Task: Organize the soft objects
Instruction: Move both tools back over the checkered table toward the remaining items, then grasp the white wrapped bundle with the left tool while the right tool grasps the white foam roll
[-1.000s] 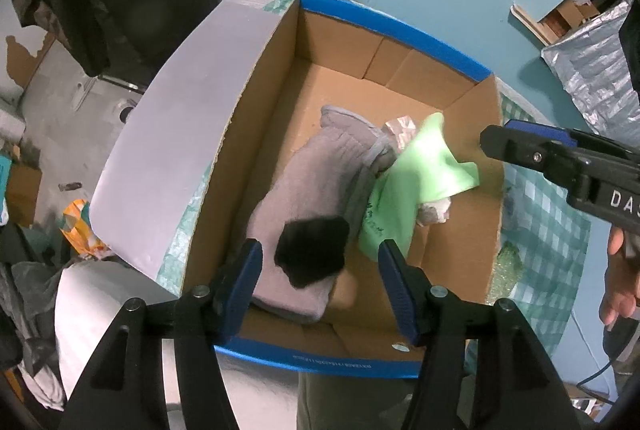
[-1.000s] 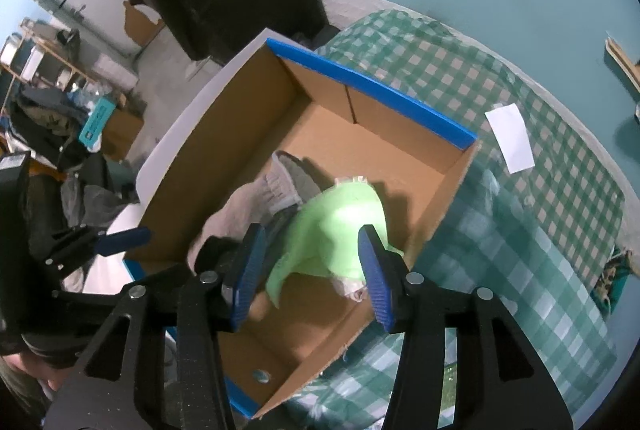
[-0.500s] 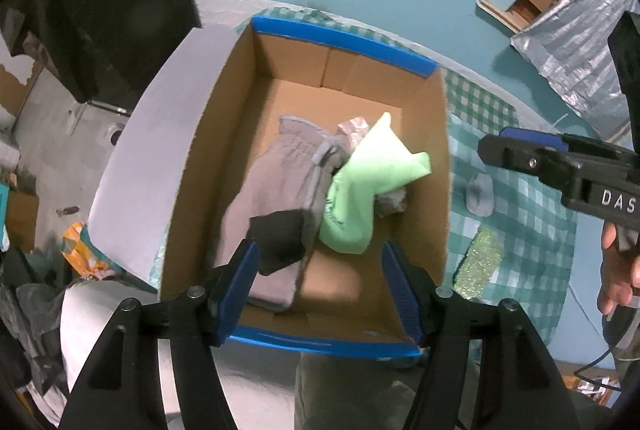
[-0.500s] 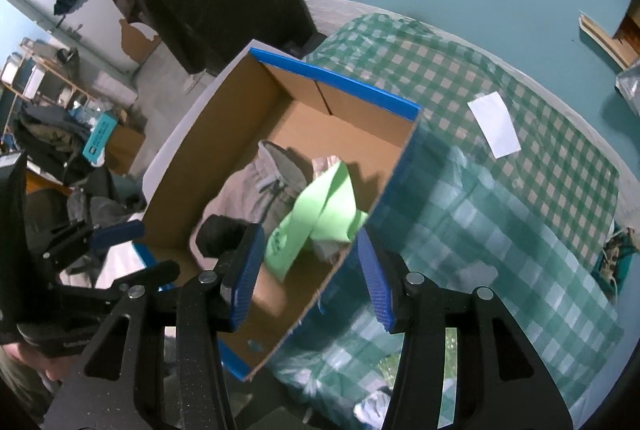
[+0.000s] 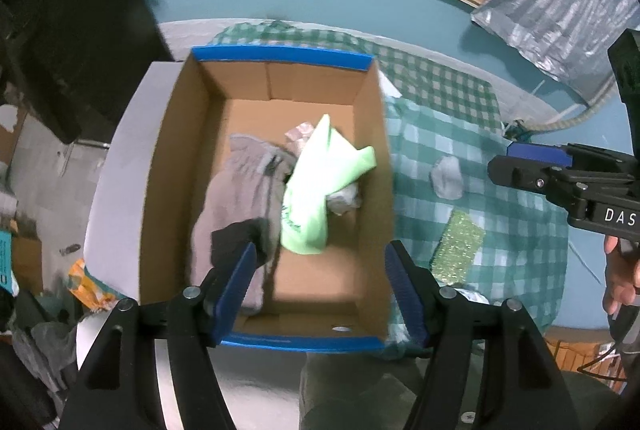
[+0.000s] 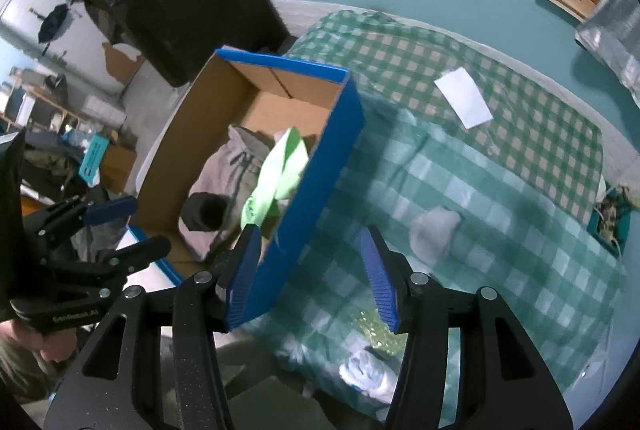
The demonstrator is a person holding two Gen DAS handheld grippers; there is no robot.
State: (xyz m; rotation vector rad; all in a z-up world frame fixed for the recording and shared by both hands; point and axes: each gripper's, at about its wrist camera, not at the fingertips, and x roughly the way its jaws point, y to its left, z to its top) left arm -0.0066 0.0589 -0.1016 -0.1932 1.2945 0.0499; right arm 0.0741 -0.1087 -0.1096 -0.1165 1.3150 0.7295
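Both claws, left claw (image 5: pixel 320 282) and right claw (image 6: pixel 310 270), gape empty; cardboard box (image 5: pixel 276 52) holds green cloth (image 5: pixel 320 174) and grey garment (image 5: pixel 236 186); grey sock (image 5: pixel 447 177) at 3 o'clock and sponge (image 5: pixel 458 250) remain on the tabletop.

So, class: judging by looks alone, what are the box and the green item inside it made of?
Box: corrugated cardboard, seemingly; matte brown walls, folded flaps, blue edges. Green item: soft, thin fabric, probably; it drapes in folds with faint print, though plastic film can't be excluded.
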